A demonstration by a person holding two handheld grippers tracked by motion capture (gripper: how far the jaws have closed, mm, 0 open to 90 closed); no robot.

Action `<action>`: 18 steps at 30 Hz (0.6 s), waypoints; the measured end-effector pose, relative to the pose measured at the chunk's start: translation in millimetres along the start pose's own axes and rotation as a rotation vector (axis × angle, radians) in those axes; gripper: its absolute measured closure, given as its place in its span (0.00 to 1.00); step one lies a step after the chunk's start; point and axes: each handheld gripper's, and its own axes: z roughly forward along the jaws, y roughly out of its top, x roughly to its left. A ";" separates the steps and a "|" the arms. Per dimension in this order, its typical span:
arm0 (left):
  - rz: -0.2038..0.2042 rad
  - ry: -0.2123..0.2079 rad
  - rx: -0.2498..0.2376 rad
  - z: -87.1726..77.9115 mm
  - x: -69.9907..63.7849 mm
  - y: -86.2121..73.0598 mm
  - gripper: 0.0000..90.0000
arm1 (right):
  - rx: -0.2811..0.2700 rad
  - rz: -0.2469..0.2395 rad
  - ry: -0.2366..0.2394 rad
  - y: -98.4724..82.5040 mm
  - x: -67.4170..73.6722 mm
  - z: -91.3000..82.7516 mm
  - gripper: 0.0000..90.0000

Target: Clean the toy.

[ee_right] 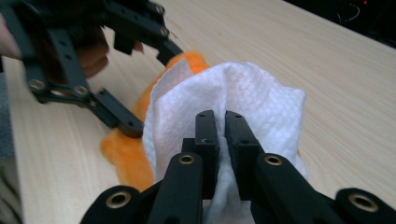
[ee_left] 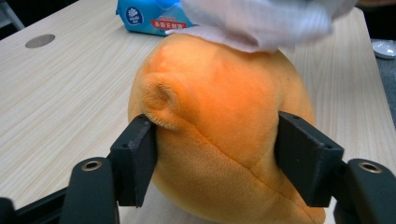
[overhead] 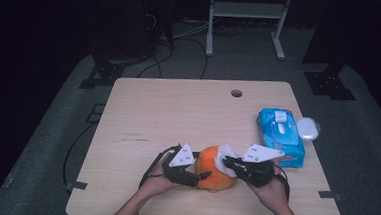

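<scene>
An orange plush toy (overhead: 213, 176) lies near the table's front edge. My left gripper (overhead: 201, 178) is closed on it from the left; in the left gripper view both pads (ee_left: 135, 158) press into the sides of the plush (ee_left: 224, 116). My right gripper (overhead: 227, 162) comes in from the right, shut on a white wipe (overhead: 225, 155). In the right gripper view the jaws (ee_right: 222, 123) pinch a fold of the wipe (ee_right: 266, 102), which drapes over the top of the plush (ee_right: 123, 154). The left gripper (ee_right: 149, 86) straddles the toy beyond it.
A blue pack of wet wipes (overhead: 281, 135) lies at the right of the wooden table (overhead: 178, 112), with a round white lid (overhead: 308, 128) beside it. A cable hole (overhead: 236, 93) sits near the far edge. A metal stand (overhead: 247, 11) is on the floor behind.
</scene>
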 end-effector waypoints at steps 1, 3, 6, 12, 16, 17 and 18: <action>0.001 0.008 -0.005 -0.9 0.3 0.7 0.30 | 0.008 0.010 -0.005 -1.7 -1.3 4.3 0.93; 0.013 0.025 -0.043 -4.9 0.6 3.3 0.22 | 0.012 0.011 -0.026 -2.9 -4.7 9.1 0.93; 0.043 0.019 -0.078 -6.6 -1.7 4.4 0.19 | 0.005 0.021 -0.060 -1.5 -9.3 13.0 0.93; 0.066 0.063 -0.016 4.3 -5.3 0.0 0.26 | -0.022 0.020 -0.068 1.5 -5.8 11.3 0.93; 0.032 0.070 -0.019 3.6 -1.4 -1.6 0.26 | -0.039 -0.020 -0.005 5.8 9.8 9.0 0.93; 0.033 0.066 -0.020 3.0 -1.3 -1.9 0.25 | -0.020 -0.046 -0.020 5.6 12.2 12.0 0.93; 0.032 0.059 -0.024 2.1 -1.2 -1.9 0.23 | -0.015 -0.046 -0.023 5.1 11.5 13.8 0.93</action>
